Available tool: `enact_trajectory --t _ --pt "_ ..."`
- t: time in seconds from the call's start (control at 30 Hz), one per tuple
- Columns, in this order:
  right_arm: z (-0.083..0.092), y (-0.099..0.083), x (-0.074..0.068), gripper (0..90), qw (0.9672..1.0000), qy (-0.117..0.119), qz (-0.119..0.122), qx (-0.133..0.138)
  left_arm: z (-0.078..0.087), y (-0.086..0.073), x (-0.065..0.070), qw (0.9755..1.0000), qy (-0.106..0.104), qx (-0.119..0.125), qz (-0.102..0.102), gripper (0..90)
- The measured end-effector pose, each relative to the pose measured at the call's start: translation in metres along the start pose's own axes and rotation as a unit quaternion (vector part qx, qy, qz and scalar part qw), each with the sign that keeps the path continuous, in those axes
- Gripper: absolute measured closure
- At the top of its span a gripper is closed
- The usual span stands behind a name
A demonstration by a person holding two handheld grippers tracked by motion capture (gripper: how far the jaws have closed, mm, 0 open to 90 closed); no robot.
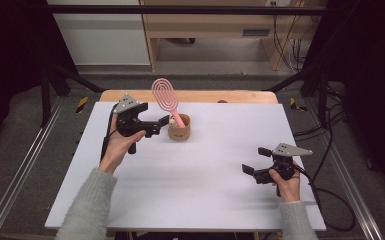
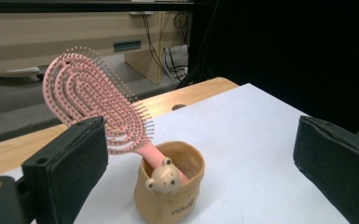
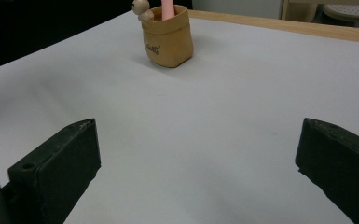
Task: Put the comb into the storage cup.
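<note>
The left gripper (image 1: 162, 124) hovers with jaws spread wide and empty, just left of a small tan pouch-shaped holder (image 1: 179, 130) near the table's (image 1: 220, 175) far edge, left of its middle. A pink oval hairbrush (image 1: 165, 97) stands handle-down in the holder, its slotted head tilted left. The left gripper view adds the brush's fine bristles (image 2: 135, 116) and a little bear figure (image 2: 161, 175) on the holder's rim. The right gripper (image 1: 256, 161), also open and empty, sits near the table's right edge, well apart from the holder; its view catches the matte white tabletop.
</note>
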State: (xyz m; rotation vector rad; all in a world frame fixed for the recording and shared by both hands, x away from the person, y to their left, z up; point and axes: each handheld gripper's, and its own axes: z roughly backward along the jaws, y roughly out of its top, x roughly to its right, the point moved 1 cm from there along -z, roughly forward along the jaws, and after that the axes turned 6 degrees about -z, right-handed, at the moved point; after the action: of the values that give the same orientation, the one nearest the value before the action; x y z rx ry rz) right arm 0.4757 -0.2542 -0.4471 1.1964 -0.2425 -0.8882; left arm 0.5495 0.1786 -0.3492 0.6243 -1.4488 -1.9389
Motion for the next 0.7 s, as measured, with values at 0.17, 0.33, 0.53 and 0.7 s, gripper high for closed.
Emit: enact_trajectory --t 0.17,0.33,0.53,0.7 --pt "0.000 0.000 0.000 0.3 1.0000 0.000 0.000 0.002 0.009 -0.010 0.003 0.9999 -0.012 0.002 0.005 2.9" --pt "0.000 0.000 0.000 0.3 1.0000 0.000 0.001 0.001 0.018 -0.022 0.005 0.9998 -0.017 0.001 0.003 2.9" --pt "-0.001 -0.001 0.000 0.3 1.0000 0.000 0.002 -0.002 0.030 -0.038 0.006 0.9997 -0.024 -0.002 0.004 2.9" --pt "-0.003 -0.001 0.000 0.3 1.0000 -0.001 0.003 -0.005 0.037 -0.050 0.007 0.9996 -0.028 -0.007 0.004 2.9"
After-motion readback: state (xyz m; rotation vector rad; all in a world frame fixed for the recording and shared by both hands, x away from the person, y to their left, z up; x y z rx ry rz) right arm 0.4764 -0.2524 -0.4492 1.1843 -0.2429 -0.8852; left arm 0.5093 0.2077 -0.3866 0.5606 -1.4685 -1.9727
